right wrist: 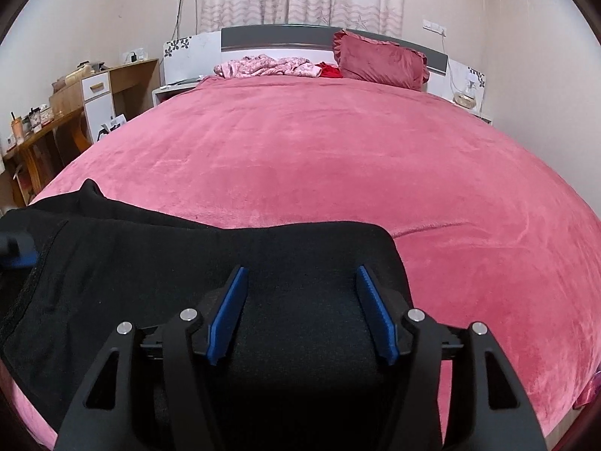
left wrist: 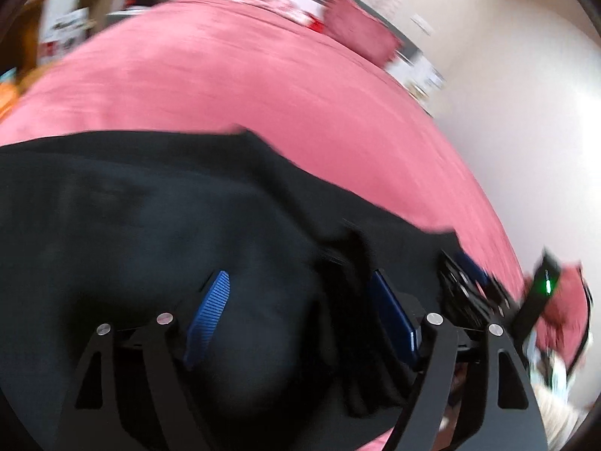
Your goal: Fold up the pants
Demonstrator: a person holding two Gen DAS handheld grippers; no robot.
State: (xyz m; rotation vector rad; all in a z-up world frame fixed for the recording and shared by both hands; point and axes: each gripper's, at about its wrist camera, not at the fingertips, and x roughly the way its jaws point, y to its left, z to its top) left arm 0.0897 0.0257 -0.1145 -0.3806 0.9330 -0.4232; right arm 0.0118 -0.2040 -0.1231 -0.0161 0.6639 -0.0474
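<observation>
Black pants [right wrist: 150, 263] lie spread near the front edge of a pink bed cover [right wrist: 319, 158]. In the right wrist view my right gripper [right wrist: 300, 282] hovers over the right end of the pants. Its blue pads [right wrist: 229, 312] stand apart and grip nothing. The left wrist view is blurred. There my left gripper [left wrist: 300, 293] is low over the pants [left wrist: 131, 218], jaws wide. A bunched ridge of black cloth [left wrist: 345, 293] rises against the right pad [left wrist: 394, 312], and the left pad stays clear of it. The right gripper [left wrist: 469, 285] shows just beyond, on the right.
A dark pink pillow [right wrist: 379, 60], pink patterned bedding [right wrist: 266, 65] and a red cloth [right wrist: 330, 71] lie by the headboard [right wrist: 278, 37]. A wooden desk [right wrist: 45, 127] and a white drawer cabinet [right wrist: 97, 101] stand left of the bed. A white bedside table [right wrist: 469, 94] stands at the far right.
</observation>
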